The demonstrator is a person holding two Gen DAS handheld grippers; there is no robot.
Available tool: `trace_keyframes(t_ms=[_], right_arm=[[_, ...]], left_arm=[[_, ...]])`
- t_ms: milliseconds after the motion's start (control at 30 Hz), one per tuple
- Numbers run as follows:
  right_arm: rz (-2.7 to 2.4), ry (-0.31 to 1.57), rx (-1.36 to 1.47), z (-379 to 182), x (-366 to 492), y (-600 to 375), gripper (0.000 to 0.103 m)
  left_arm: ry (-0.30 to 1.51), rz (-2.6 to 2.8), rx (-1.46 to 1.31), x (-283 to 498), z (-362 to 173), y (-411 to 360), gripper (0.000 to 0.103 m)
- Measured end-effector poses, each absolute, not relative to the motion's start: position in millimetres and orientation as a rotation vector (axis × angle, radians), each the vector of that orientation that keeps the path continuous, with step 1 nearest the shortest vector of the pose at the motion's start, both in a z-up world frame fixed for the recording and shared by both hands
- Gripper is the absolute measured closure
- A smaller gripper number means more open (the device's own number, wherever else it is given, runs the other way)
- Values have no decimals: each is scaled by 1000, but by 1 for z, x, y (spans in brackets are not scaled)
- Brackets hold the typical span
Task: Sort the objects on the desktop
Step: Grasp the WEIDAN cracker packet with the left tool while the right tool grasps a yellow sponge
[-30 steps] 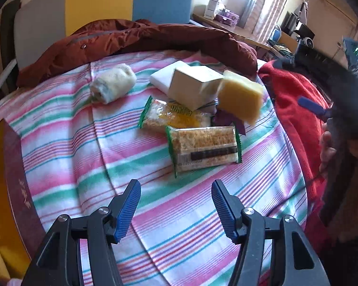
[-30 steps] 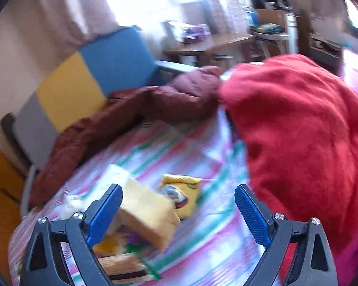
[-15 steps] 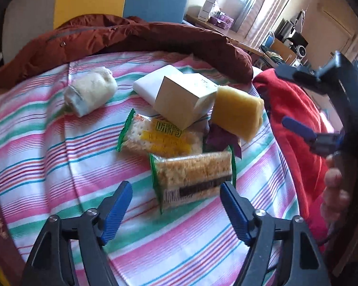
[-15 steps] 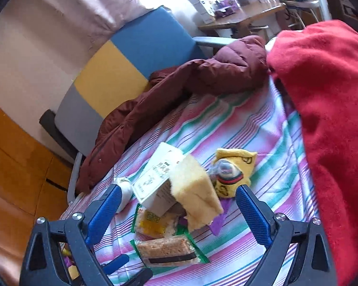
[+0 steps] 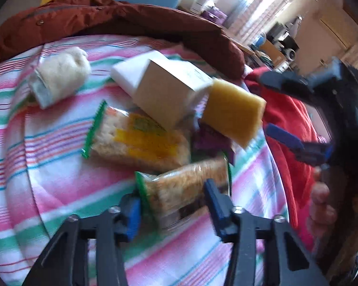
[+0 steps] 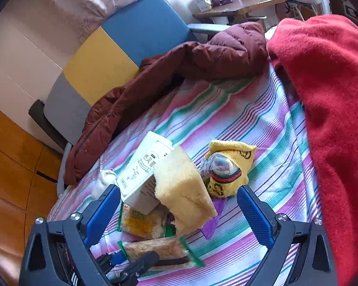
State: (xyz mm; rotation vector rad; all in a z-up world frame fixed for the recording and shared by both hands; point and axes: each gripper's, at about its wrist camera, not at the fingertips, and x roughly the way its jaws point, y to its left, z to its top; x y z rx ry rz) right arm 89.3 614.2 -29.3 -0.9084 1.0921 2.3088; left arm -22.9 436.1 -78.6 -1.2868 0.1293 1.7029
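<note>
A pile of objects lies on the striped cloth [image 5: 47,166]. My left gripper [image 5: 171,205] is open, its blue fingers on either side of a cracker packet with green ends [image 5: 186,188], which also shows in the right wrist view [image 6: 160,250]. Behind it lie a second cracker packet with yellow print [image 5: 138,140], a white carton [image 5: 169,88], a yellow sponge [image 5: 234,114], a flat white box [image 5: 128,71] and a rolled white cloth [image 5: 59,76]. My right gripper [image 6: 179,209] is open and empty above the pile, over the sponge [image 6: 183,190]. A yellow sock [image 6: 229,166] lies to its right.
A dark red jacket [image 6: 179,71] lies along the far edge of the cloth, against a blue and yellow chair back [image 6: 121,40]. A red blanket [image 6: 334,107] covers the right side. A purple wrapper [image 5: 210,140] sits under the sponge.
My left gripper has moved forward and down until its fingers straddle the near cracker packet. My right gripper has pulled back and now looks down on the pile.
</note>
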Motion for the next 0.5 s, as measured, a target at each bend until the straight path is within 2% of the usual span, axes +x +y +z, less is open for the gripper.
trace_keyframes(t_ms=[133, 300, 367, 433, 500], right_arm=[[2304, 1070, -948, -33, 85, 613, 4], [2272, 1017, -1004, -40, 81, 612, 9], [2257, 1025, -1023, -44, 80, 613, 10], [2247, 1026, -1027, -45, 81, 614, 10], [2248, 1028, -1025, -45, 81, 614, 10]], left_arm=[[139, 1682, -1232, -3, -71, 423, 73], [204, 1626, -1209, 26, -71, 408, 77], [240, 1635, -1205, 36, -74, 398, 73], [312, 1683, -1183, 44, -74, 391, 55], [361, 1728, -1157, 46, -72, 388, 51]])
